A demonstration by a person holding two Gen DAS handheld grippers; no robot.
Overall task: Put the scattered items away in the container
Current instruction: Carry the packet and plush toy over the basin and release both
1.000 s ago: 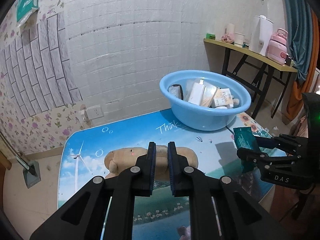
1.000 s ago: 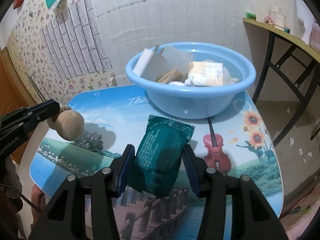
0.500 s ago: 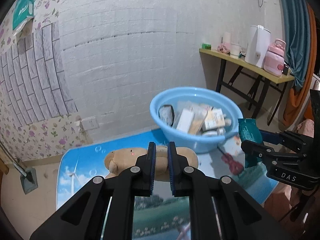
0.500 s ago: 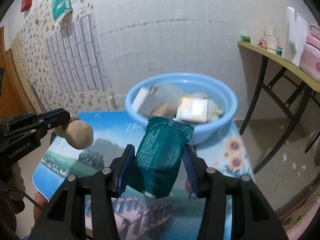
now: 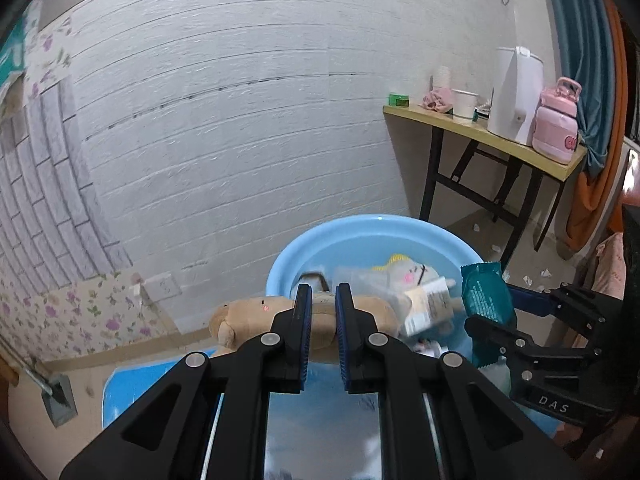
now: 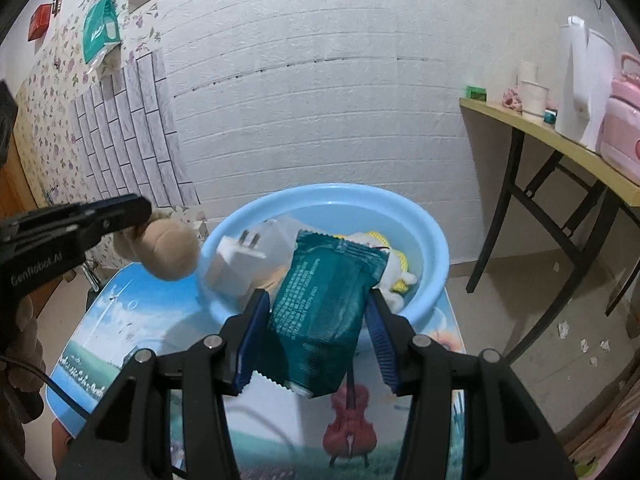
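The left hand-held gripper [image 5: 322, 320] is clenched on a tan plush toy [image 5: 256, 316], its two pads pinching the soft body near the middle so that the toy lies crosswise between them, the head end projecting to the left in the left wrist view. In the right wrist view the same toy [image 6: 170, 250] hangs clear of the surface, just beside the left rim of the blue basin [image 6: 432, 240]. The right hand-held gripper [image 6: 316, 340] is grasping a teal snack packet [image 6: 324, 304], one pad against each long edge; the packet stands tilted, its top seam over the basin interior and its lower serrated edge below the pads. In the left wrist view the packet [image 5: 486, 294] appears at the right side of the basin [image 5: 360, 226]. The basin rests at the far end of the printed surface [image 6: 120, 332], close to a white brick-pattern wall [image 5: 240, 120]. It already contains a white plug adapter [image 6: 240, 258], a yellow-and-white knitted toy [image 6: 394, 262] and further small packets too blurred to identify. A violin print [image 6: 350, 436] shows on the surface below the right hand-held gripper. A side table [image 5: 480, 132] to the right carries a white kettle [image 5: 516, 96] and a pink bottle [image 5: 558, 124].
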